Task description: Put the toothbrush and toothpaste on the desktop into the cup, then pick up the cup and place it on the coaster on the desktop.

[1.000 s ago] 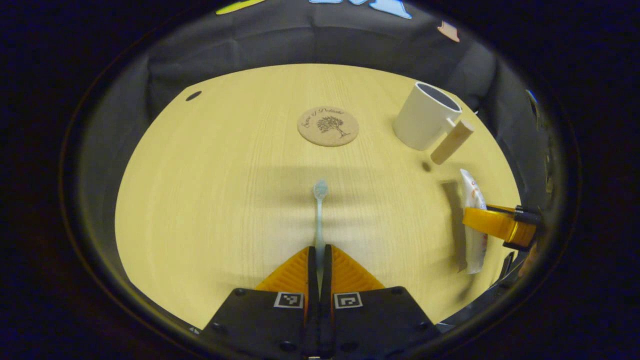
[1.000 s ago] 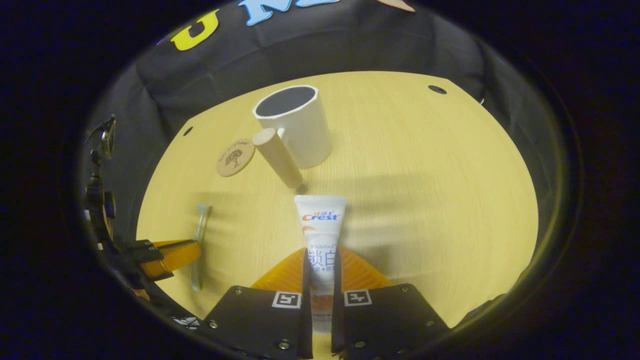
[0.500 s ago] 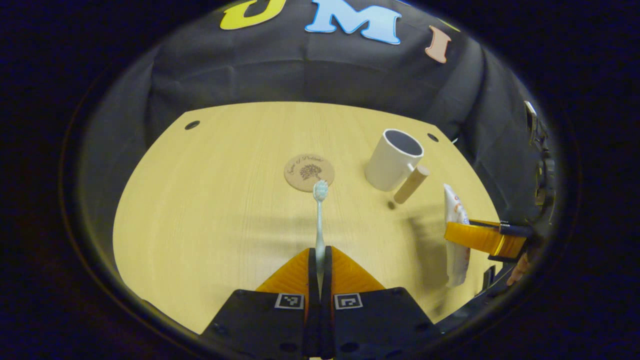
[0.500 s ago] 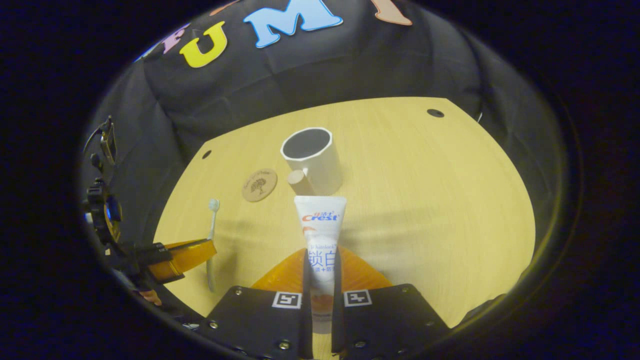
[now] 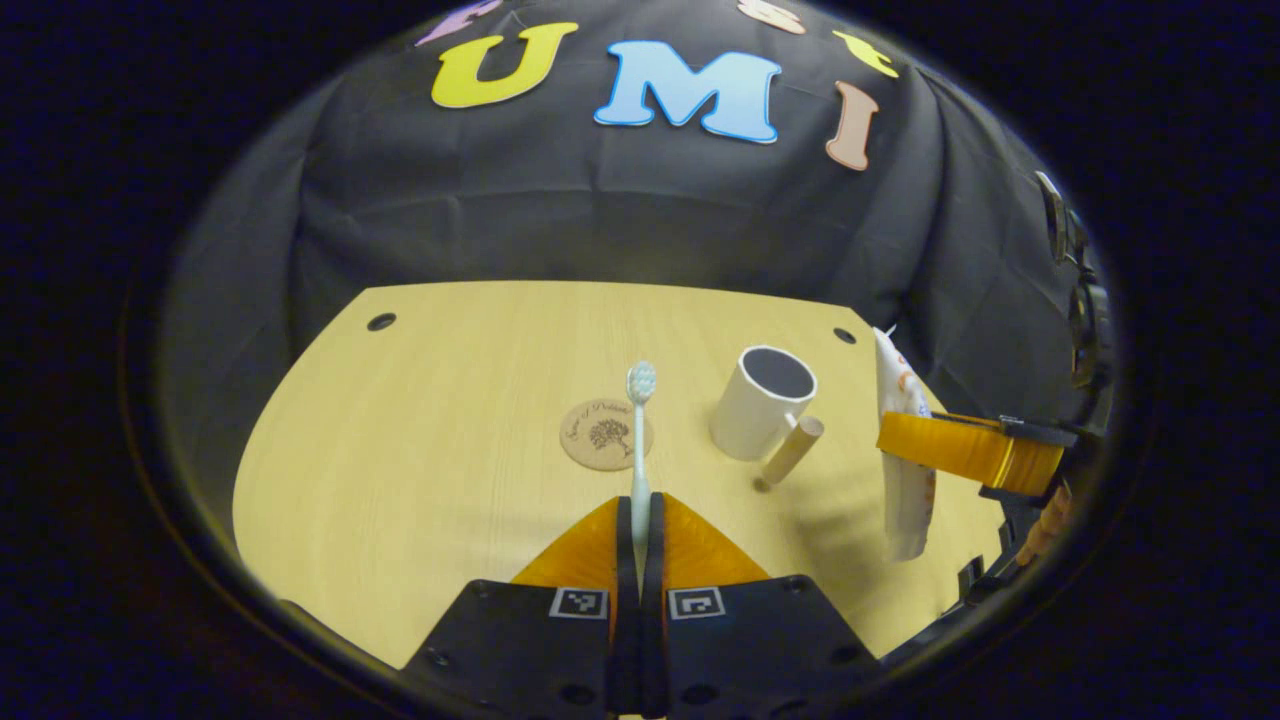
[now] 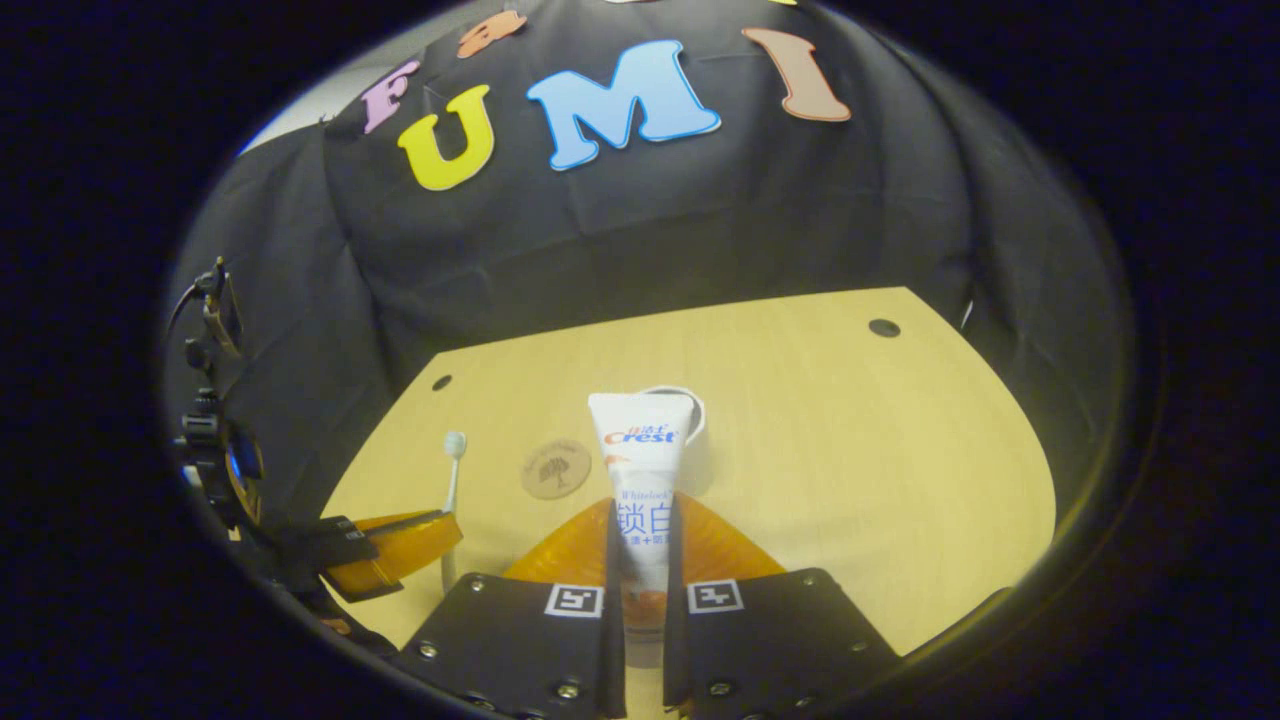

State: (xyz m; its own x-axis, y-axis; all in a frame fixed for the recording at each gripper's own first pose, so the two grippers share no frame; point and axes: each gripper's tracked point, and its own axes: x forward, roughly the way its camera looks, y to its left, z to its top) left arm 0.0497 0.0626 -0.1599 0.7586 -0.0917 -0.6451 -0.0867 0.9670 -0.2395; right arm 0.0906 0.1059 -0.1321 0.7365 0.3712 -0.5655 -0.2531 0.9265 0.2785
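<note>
Left claw (image 5: 640,520) grips the pale slim toothbrush (image 5: 640,430); right claw (image 6: 641,545) clamps the white toothpaste tube (image 6: 640,450). Centre each above the white cylindrical cup (image 5: 760,402), then lower upright.

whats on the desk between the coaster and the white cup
Nothing: in the left gripper view, bare light wooden desktop separates the round cork coaster from the white cup with a wooden handle.
</note>
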